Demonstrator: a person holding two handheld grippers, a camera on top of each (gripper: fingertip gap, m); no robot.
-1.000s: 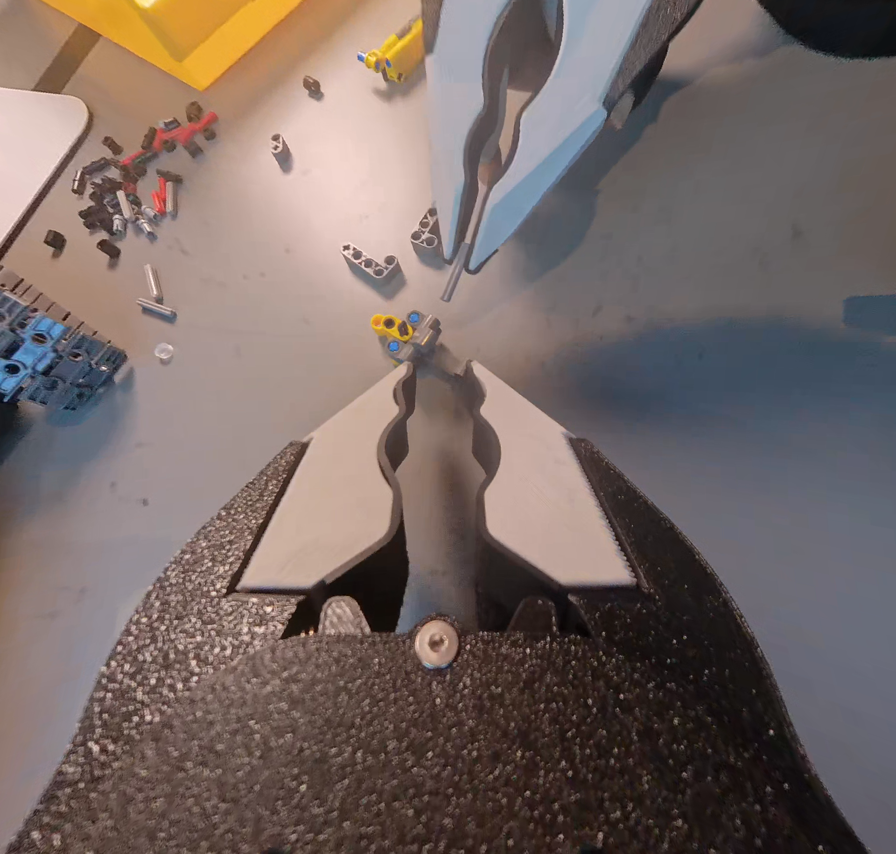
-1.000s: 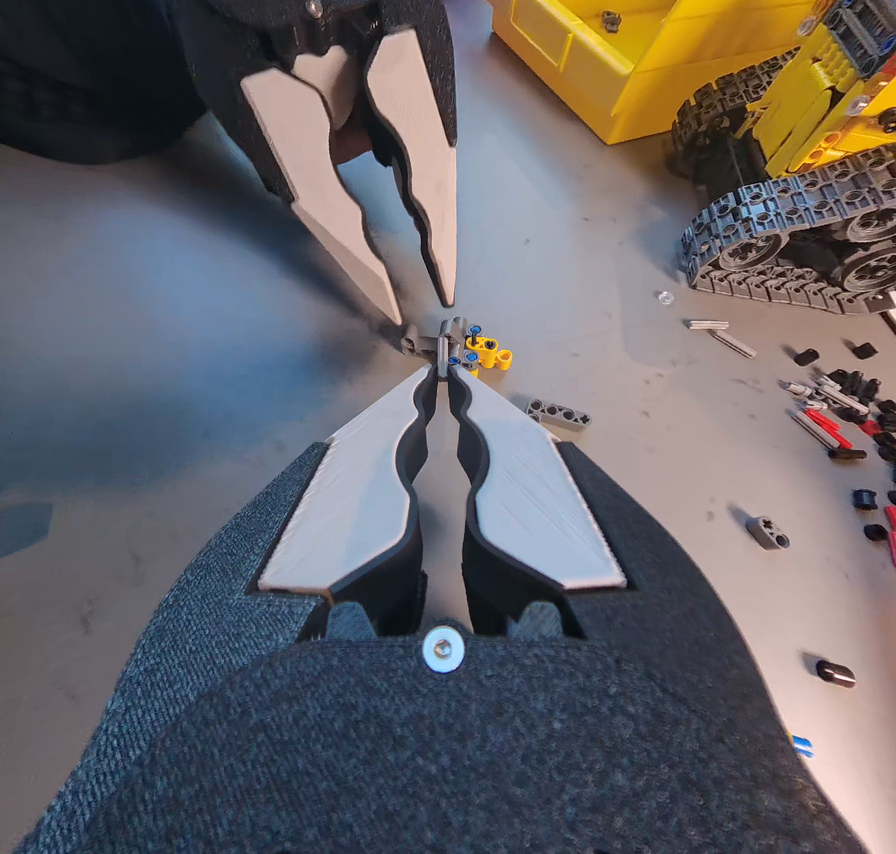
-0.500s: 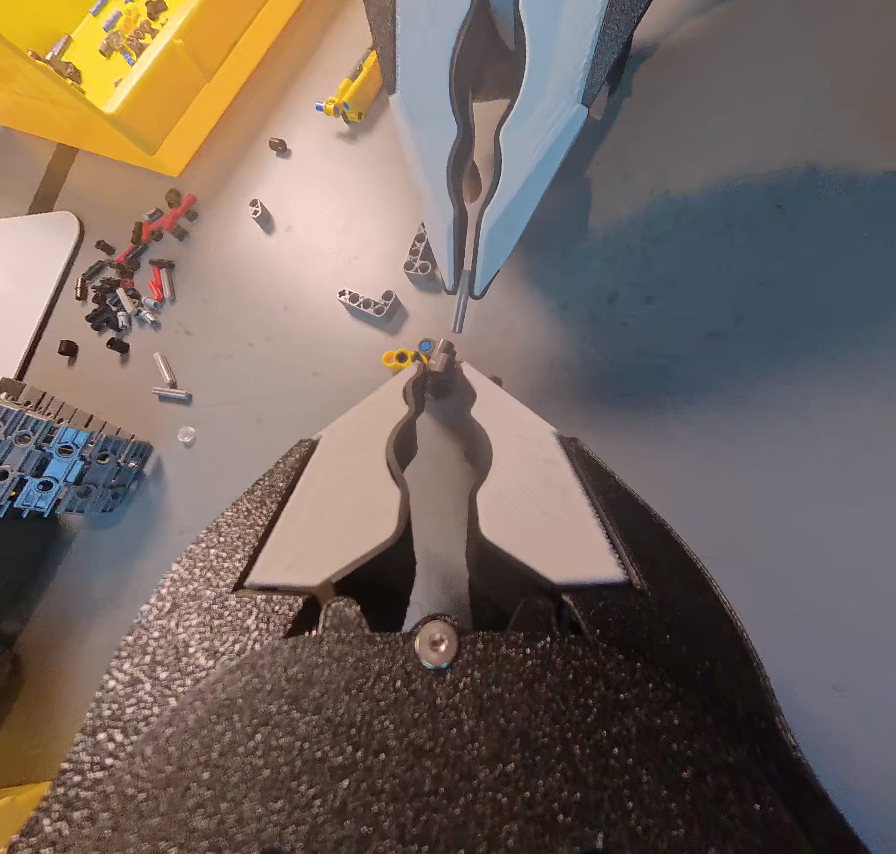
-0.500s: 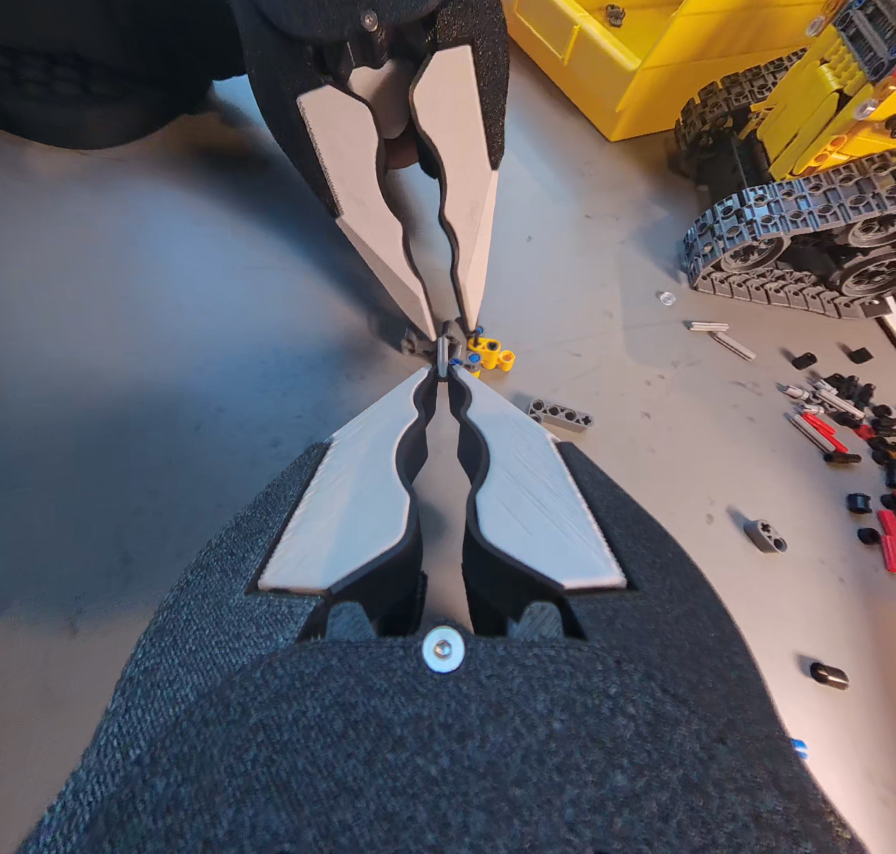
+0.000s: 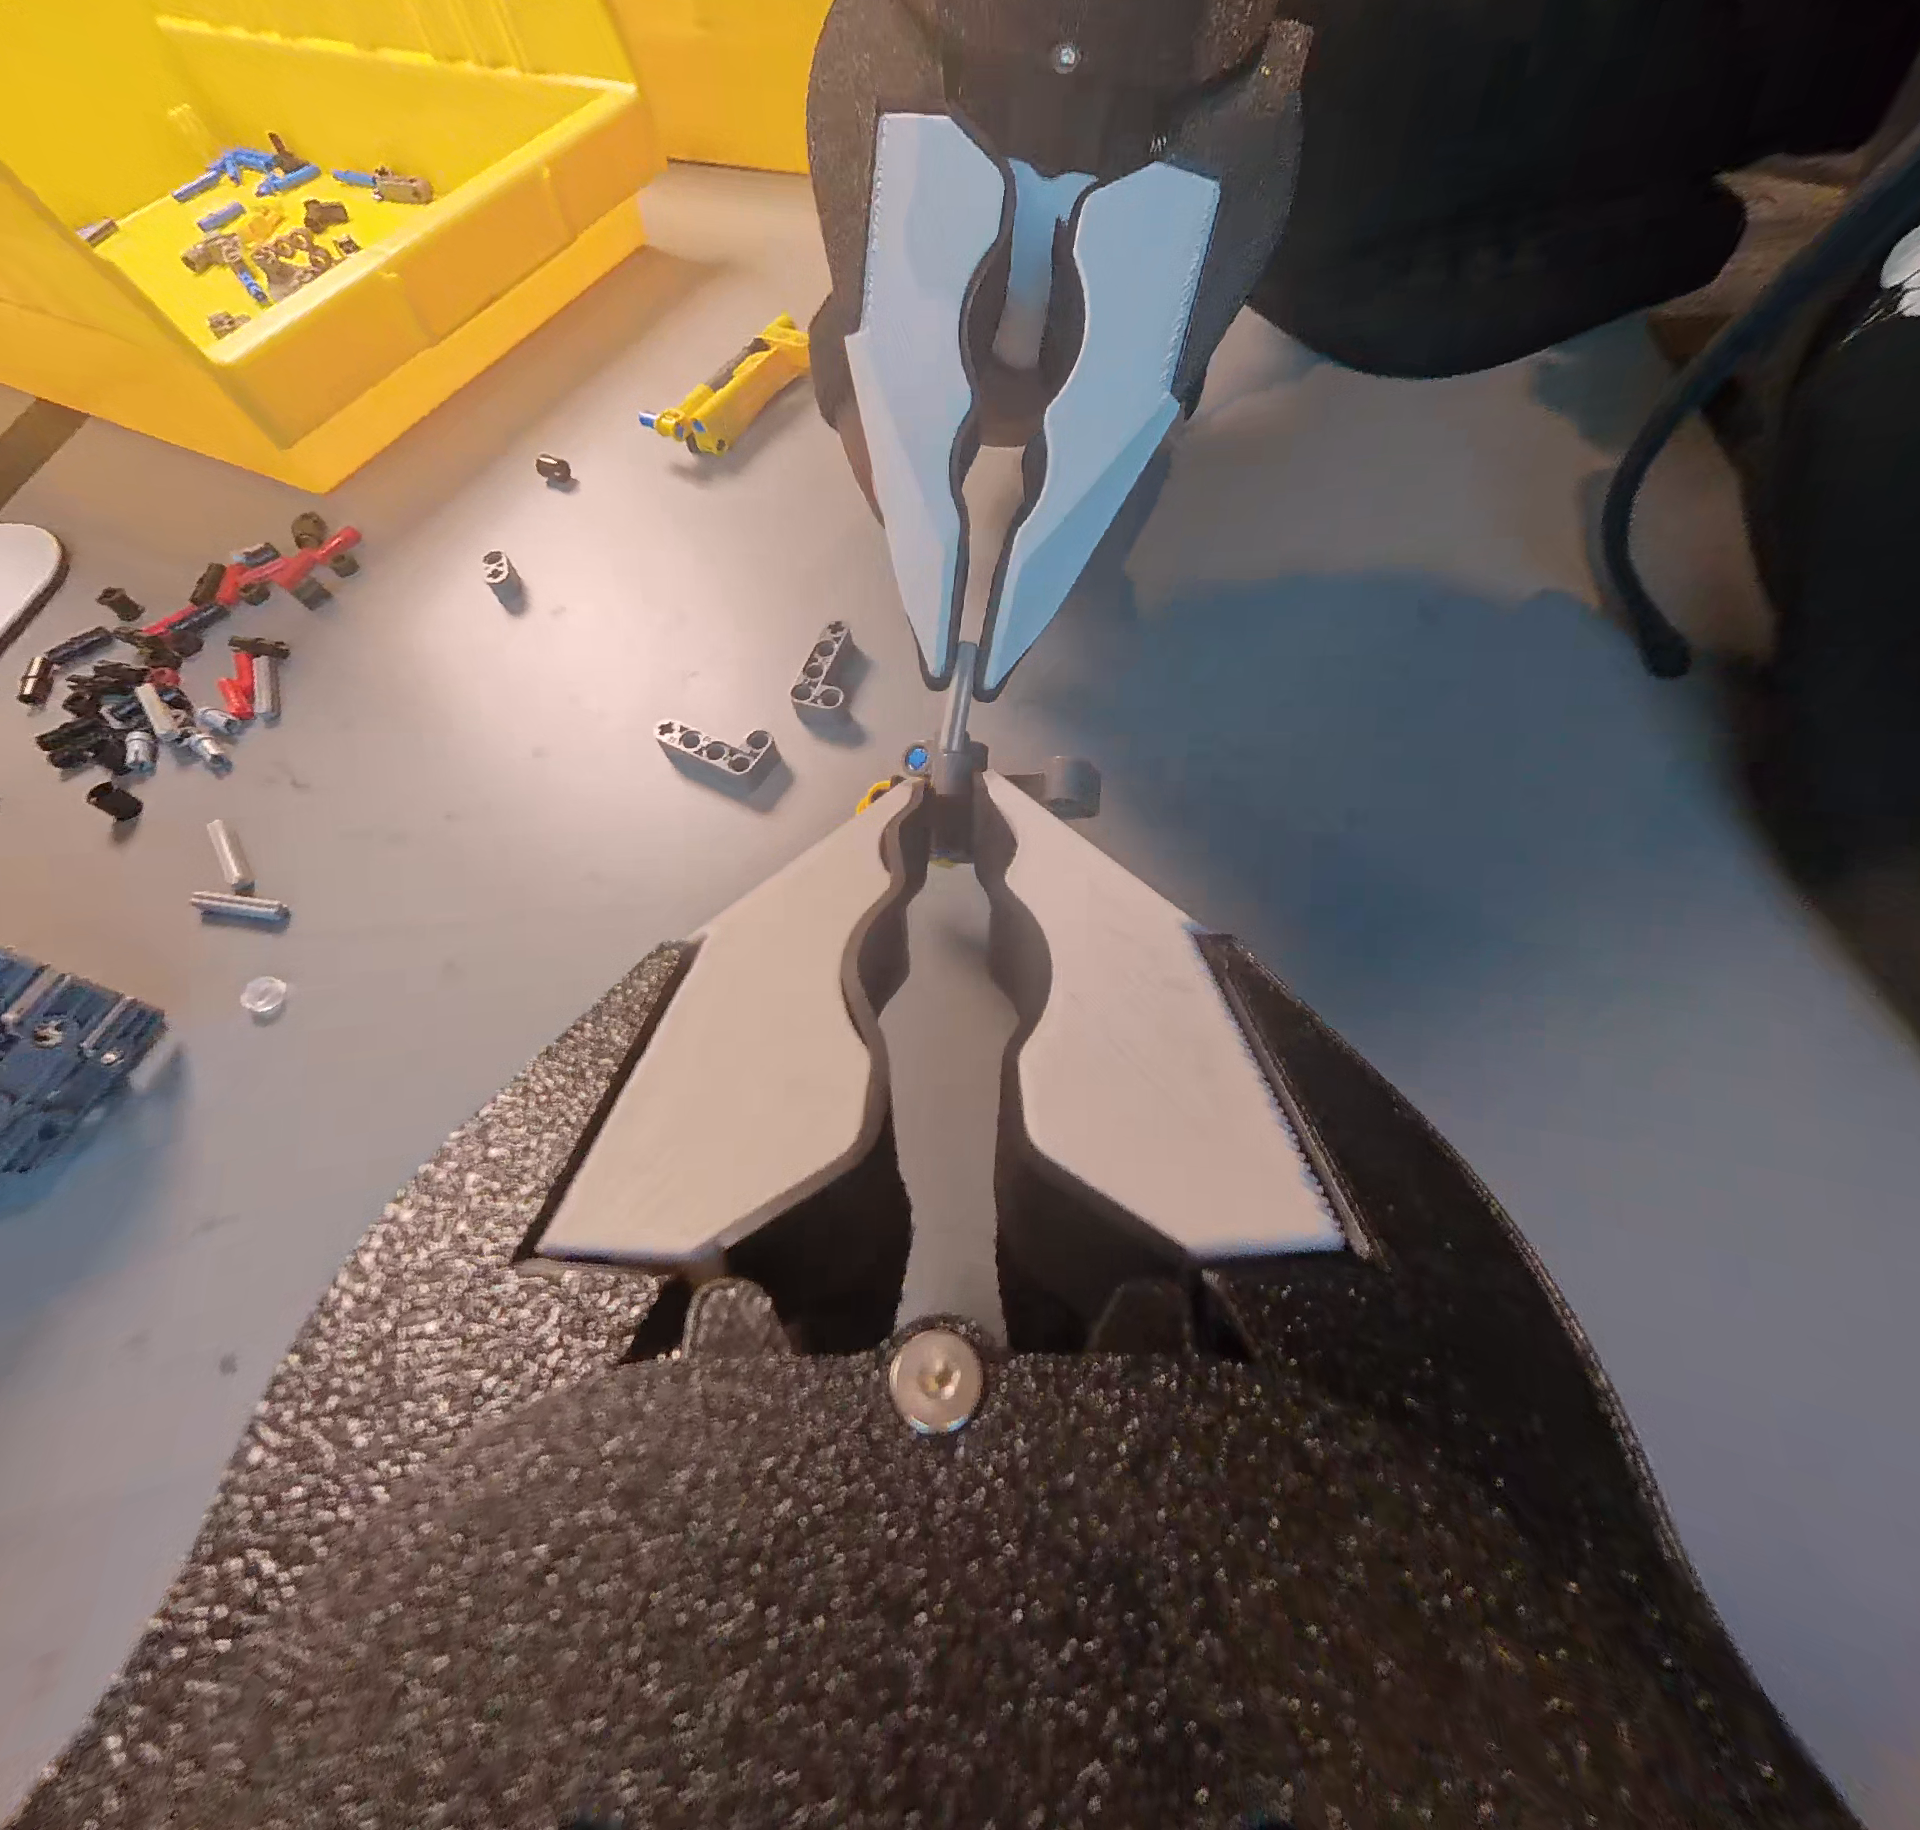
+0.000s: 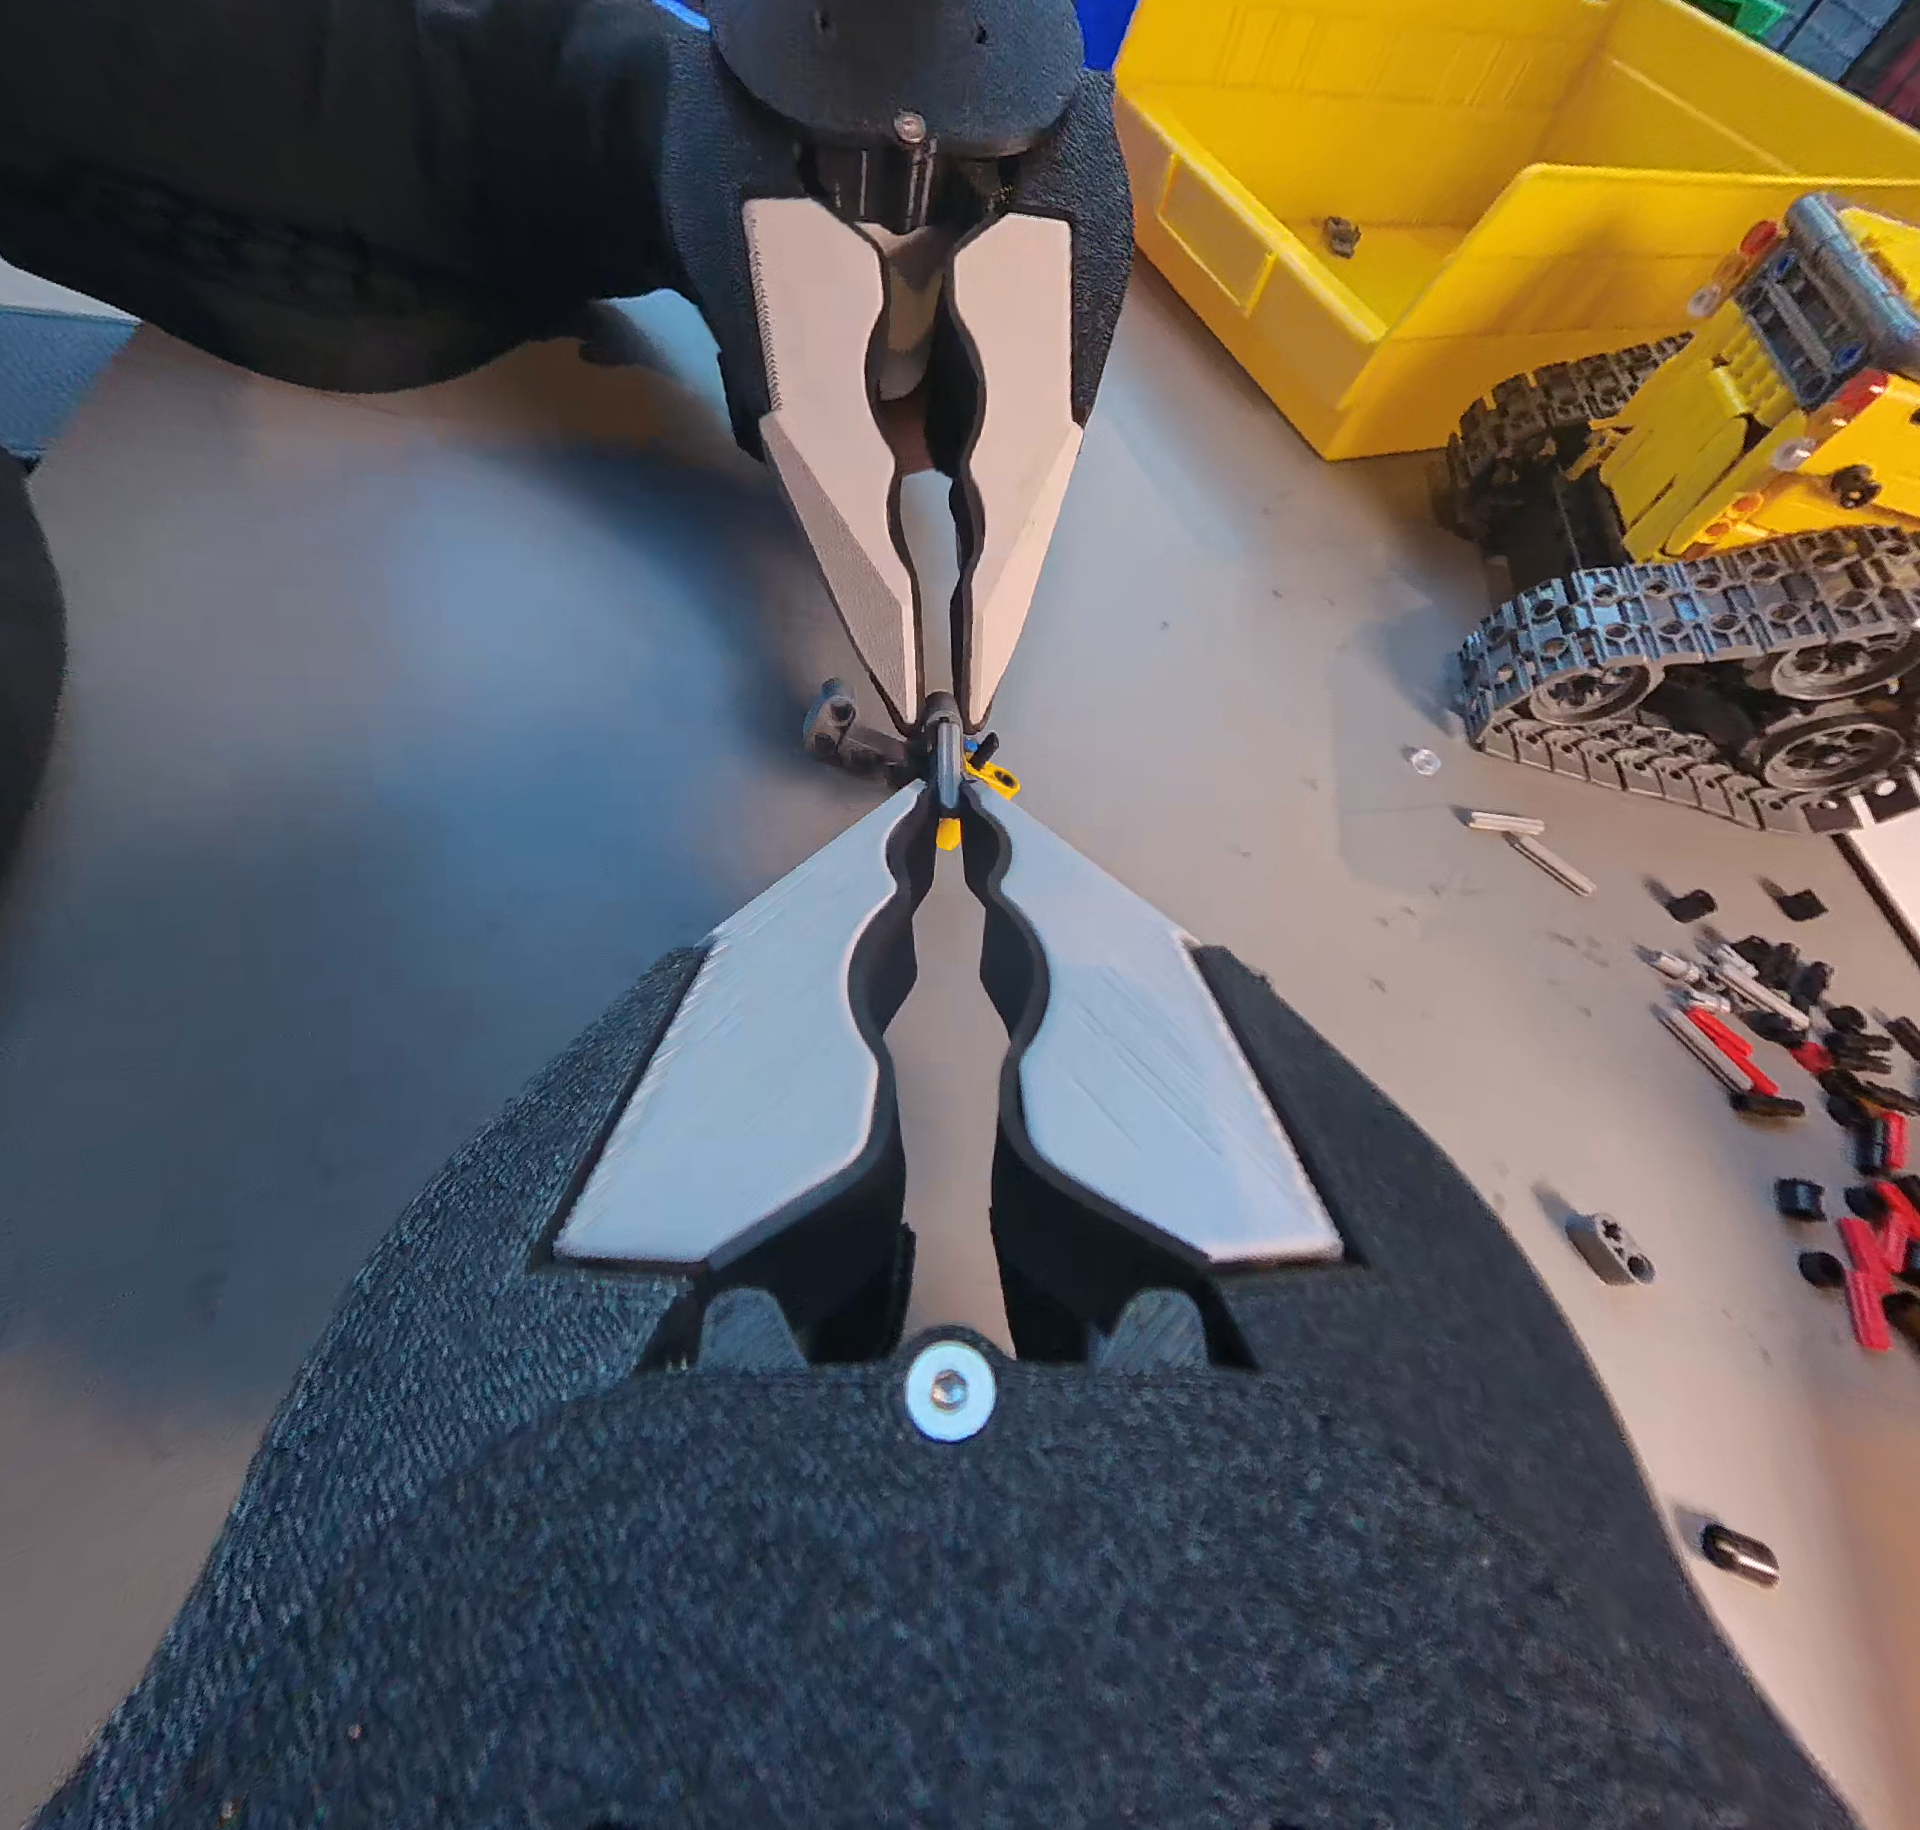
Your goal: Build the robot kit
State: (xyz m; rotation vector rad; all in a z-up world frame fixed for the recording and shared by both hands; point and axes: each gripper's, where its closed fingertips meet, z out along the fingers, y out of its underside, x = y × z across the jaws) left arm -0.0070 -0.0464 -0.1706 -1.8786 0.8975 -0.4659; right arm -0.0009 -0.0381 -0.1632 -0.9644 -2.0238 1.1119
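My left gripper [image 5: 951,809] is shut on a small grey, yellow and blue brick assembly [image 5: 918,762]. It holds the assembly just above the grey table [image 5: 1351,845]. My right gripper [image 5: 966,679] faces it tip to tip and is shut on a thin grey axle [image 5: 961,705]. The axle's free end touches the assembly. In the right wrist view my right gripper [image 6: 945,793] holds the axle [image 6: 948,757] upright. The left gripper [image 6: 940,710] comes down from above onto the assembly [image 6: 844,726]. Most of the assembly is hidden between the fingertips.
Two grey L-shaped beams [image 5: 717,746] lie left of the grippers. A pile of black and red pins [image 5: 156,658] lies farther left. A yellow bin [image 5: 312,222] holds small parts. A yellow tracked vehicle model [image 6: 1714,585] and another yellow bin [image 6: 1455,170] stand at right. A black cable [image 5: 1642,533] hangs at right. Left and right tips are no more than a few centimetres apart.
My left gripper closed on the assembly and lifted it off the table. Both grippers moved together until the axle's end met the assembly.
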